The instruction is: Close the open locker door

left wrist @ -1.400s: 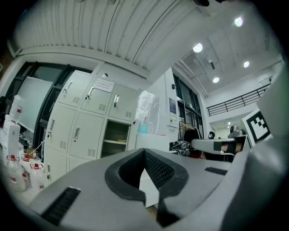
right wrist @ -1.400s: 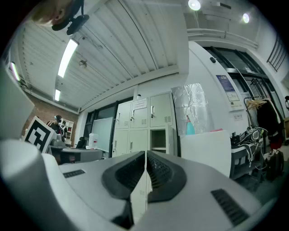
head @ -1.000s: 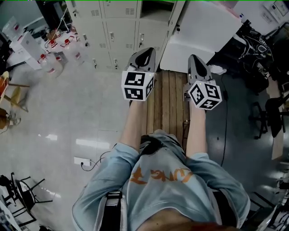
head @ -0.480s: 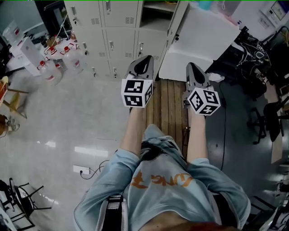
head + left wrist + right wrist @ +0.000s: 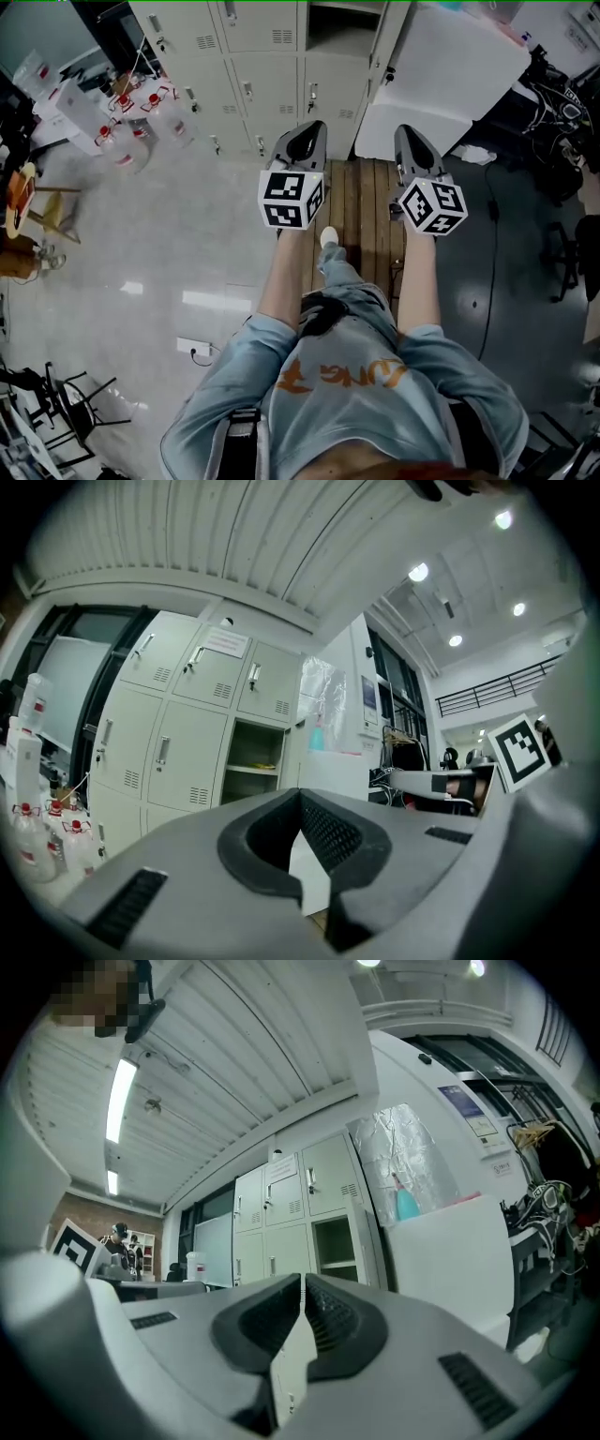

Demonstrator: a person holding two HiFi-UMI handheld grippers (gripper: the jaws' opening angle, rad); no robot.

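Head view: a person holds the left gripper (image 5: 307,133) and the right gripper (image 5: 408,136) side by side at arm's length, above wooden boards (image 5: 361,202) laid on the floor (image 5: 141,262). Both point towards a bank of pale lockers (image 5: 253,37). The locker door (image 5: 387,47) stands swung out from an open compartment (image 5: 336,21), just ahead of the right gripper and well clear of both. A large white box (image 5: 459,66) sits right of the door. Plastic bottles (image 5: 131,122) cluster on the floor far to the left.

Left gripper view: the left gripper (image 5: 300,794) has its jaws brought together at the tips, with nothing between them. The locker door (image 5: 292,752) shows nearly edge-on, directly above and beyond the jaw tips (the shelved compartment lies just to its left).

Right gripper view: the right gripper (image 5: 302,1279) is likewise closed on nothing. The locker door (image 5: 362,1237) hangs ajar ahead and to the right of the tips, between the compartment and the white box, apart from the gripper.
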